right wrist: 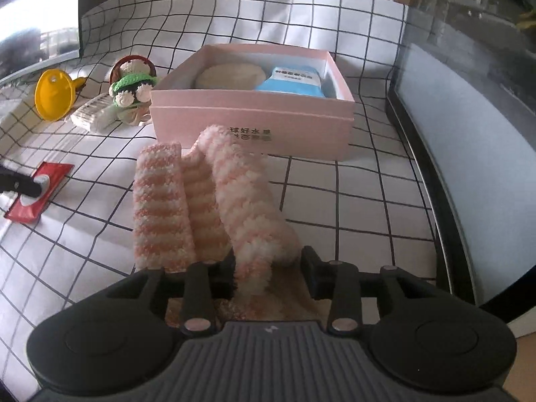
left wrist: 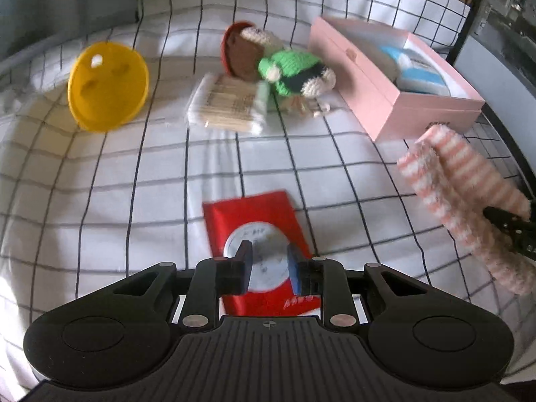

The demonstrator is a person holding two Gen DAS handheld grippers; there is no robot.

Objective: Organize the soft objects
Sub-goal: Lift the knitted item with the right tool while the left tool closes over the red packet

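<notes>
A fluffy pink-and-white striped sock (right wrist: 160, 201) hangs folded from my right gripper (right wrist: 268, 264), whose jaws are shut on its lower part. It sits just in front of the open pink box (right wrist: 251, 117). From the left wrist view the same sock (left wrist: 462, 181) is held up at the right by the right gripper (left wrist: 512, 231), near the pink box (left wrist: 368, 93). My left gripper (left wrist: 269, 261) hovers over a flat red packet (left wrist: 254, 211), jaws slightly apart, nothing between them. A green knitted doll (left wrist: 288, 70) lies left of the box.
The box holds a round cream pad (right wrist: 227, 75) and a blue packet (right wrist: 291, 82). A yellow funnel (left wrist: 107, 87) and a pack of wooden swabs (left wrist: 227, 104) lie on the checked cloth (left wrist: 100, 184). A dark screen (right wrist: 469, 167) borders the right side.
</notes>
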